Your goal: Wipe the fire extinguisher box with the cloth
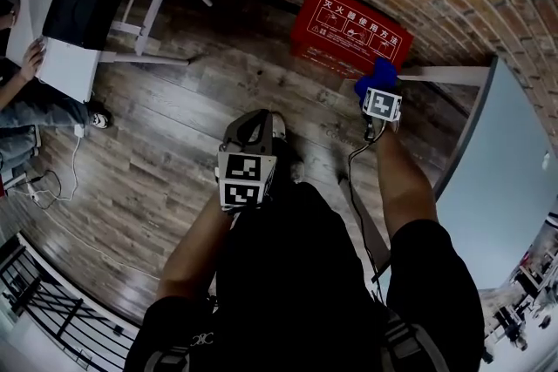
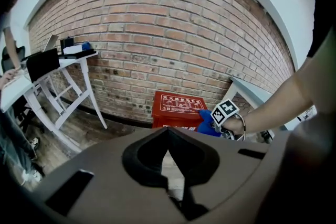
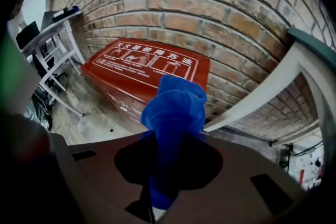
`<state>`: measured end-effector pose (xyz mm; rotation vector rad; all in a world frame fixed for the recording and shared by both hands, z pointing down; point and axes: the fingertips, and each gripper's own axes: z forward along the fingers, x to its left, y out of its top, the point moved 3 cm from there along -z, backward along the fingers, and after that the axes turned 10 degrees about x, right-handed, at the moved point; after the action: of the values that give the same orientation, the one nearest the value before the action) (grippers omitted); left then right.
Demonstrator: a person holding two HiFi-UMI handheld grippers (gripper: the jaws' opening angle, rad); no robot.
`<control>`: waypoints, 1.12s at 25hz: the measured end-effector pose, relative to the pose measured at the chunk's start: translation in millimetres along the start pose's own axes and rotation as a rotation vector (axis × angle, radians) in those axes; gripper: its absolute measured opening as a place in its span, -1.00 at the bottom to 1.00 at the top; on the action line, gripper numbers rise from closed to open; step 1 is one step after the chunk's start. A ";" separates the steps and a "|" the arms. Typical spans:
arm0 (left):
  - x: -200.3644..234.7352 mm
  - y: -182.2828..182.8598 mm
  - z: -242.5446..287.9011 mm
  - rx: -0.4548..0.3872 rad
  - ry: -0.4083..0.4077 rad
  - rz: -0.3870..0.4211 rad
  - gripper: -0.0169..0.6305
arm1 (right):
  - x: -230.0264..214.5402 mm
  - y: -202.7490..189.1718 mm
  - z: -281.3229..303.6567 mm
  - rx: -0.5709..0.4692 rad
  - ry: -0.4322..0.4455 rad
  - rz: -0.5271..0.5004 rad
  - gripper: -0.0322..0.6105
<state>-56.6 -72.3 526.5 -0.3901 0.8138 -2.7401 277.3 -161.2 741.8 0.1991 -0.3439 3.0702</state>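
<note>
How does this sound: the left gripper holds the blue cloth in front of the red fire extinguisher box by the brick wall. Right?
Wrong gripper: the right gripper holds the blue cloth, as the right gripper view shows; the left gripper is shut on nothing. The cloth is indeed in front of the red fire extinguisher box by the brick wall.

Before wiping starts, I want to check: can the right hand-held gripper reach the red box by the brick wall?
Probably yes: the right hand-held gripper, shut on the crumpled blue cloth, is close to the red metal fire extinguisher box, with nothing between them.
</note>
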 end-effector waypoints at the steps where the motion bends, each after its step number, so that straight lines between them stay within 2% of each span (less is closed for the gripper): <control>1: -2.8 3.0 -2.3 -0.005 0.003 0.012 -0.92 | -10.5 -10.3 -0.9 0.011 -0.004 0.020 -0.64; 3: -9.1 8.8 -6.0 -0.018 0.004 0.025 -0.92 | -24.5 -23.3 -9.0 0.002 0.008 0.053 -0.64; 6: -17.9 16.0 -13.0 -0.031 0.005 0.040 -0.92 | -28.7 -33.9 -31.5 -0.036 0.033 0.041 -0.64; 9: -29.1 26.9 -23.2 -0.051 0.012 0.052 -0.92 | -27.3 -37.8 -64.4 -0.101 0.064 0.041 -0.64; 12: -42.7 41.2 -35.8 -0.083 0.009 0.054 -0.92 | -24.9 -38.4 -105.8 -0.183 0.109 0.083 -0.64; 16: -62.9 62.0 -54.4 -0.126 0.002 0.081 -0.92 | -17.0 -37.8 -165.0 -0.314 0.190 0.130 -0.64; 20: -85.8 84.6 -78.0 -0.181 -0.005 0.118 -0.92 | -12.5 -38.7 -237.1 -0.447 0.236 0.154 -0.64; 28: -116.3 128.7 -130.8 -0.314 0.007 0.163 -0.92 | -14.1 -6.7 -383.7 -0.795 0.244 0.104 -0.64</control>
<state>30.7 -75.4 327.6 -0.3552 1.2251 -2.4683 244.7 -69.4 370.4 -0.2280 -1.5135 2.7231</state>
